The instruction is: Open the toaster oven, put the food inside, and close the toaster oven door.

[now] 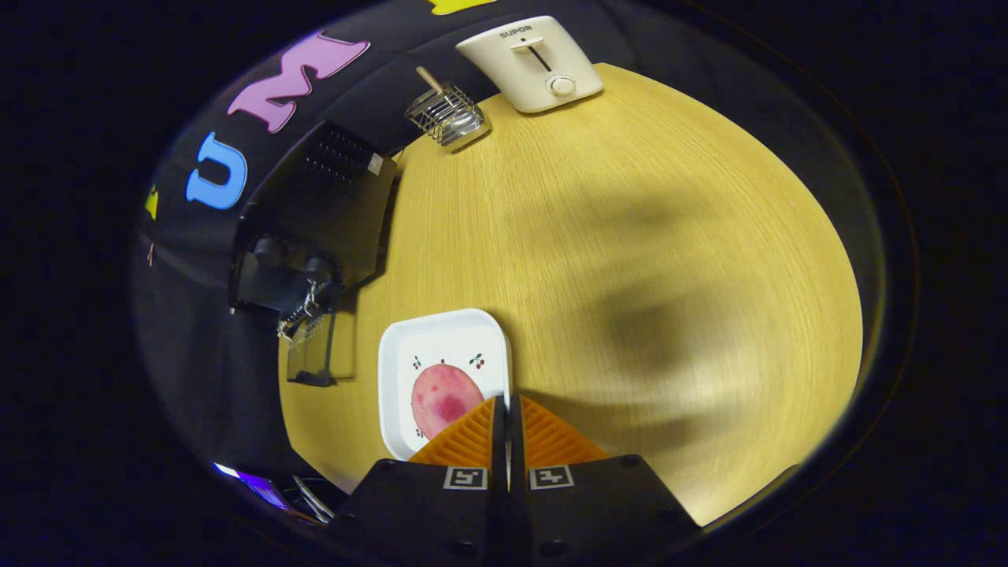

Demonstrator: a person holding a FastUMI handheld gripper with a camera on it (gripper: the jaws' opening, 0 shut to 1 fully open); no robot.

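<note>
The toaster oven (311, 220) door hangs open at the desk's (630, 236) left edge, but the pink food (442, 398) waits on its plate (441, 335) near the front edge — the gripper (508, 405) is pinched together, holding nothing.

food (442, 398): its lower right part hidden behind the gripper (505, 409), whose fingers press closed on the plate (394, 370) rim
plate: near edge covered by the fingers
toaster oven (315, 213): dark, interior unreadable at left of frame
clutter at lower left: too small to tell
</note>
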